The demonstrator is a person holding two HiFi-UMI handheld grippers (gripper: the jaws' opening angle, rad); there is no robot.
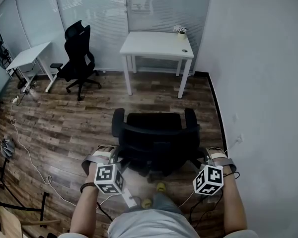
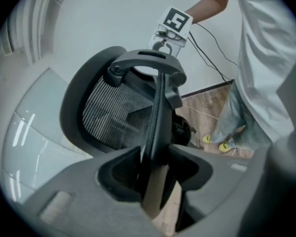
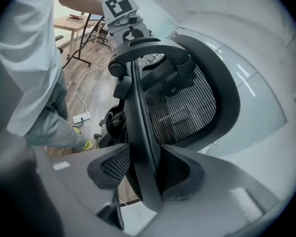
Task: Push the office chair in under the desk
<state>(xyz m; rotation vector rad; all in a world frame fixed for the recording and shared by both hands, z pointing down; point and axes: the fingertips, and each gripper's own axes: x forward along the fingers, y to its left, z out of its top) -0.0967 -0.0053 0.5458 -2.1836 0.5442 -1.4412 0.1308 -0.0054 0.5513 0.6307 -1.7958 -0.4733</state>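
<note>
Left tongs point(image 2: 155, 157) and right tongs point(image 3: 145, 159) are each clamped on a side edge of the office chair point(image 1: 156, 133) backrest, equally near. The chair stands on the floor just ahead of you, seat pointing at the surface point(image 1: 154, 43), well apart. Likely push straight forward.
</note>
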